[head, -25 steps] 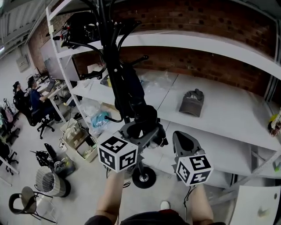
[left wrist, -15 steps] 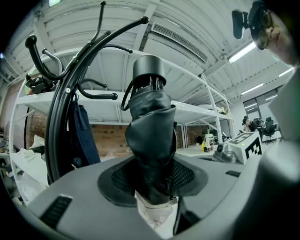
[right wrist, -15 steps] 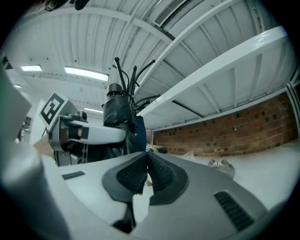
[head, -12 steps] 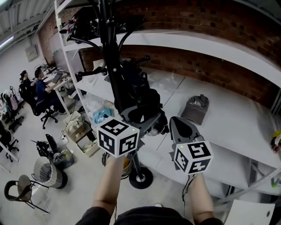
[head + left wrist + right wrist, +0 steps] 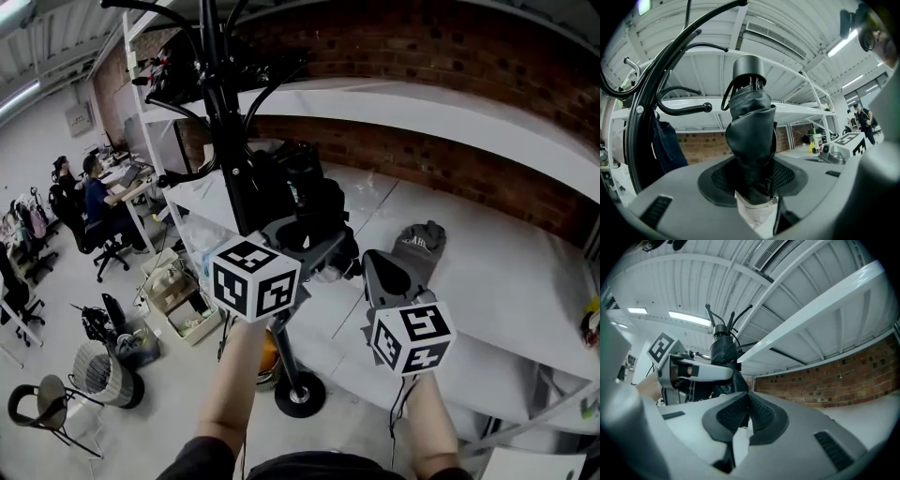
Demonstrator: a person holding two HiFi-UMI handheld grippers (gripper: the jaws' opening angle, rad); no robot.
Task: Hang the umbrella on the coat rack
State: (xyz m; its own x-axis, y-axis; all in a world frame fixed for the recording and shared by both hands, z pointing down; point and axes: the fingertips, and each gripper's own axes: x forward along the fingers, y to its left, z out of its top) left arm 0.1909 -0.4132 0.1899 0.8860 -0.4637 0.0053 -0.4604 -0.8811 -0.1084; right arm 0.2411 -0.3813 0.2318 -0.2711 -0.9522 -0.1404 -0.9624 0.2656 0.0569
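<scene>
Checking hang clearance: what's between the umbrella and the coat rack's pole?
Left gripper view: a ball-tipped hook pointing at the umbrella, and a dark garment hanging beside the pole.

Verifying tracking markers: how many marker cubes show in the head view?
2: one cube on the left gripper beside the coat rack pole, the other on the right gripper; none looks hidden.

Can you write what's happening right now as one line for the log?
left gripper: shut on umbrella | right gripper: shut, nothing held | umbrella: beside coat rack, not hung yet
</scene>
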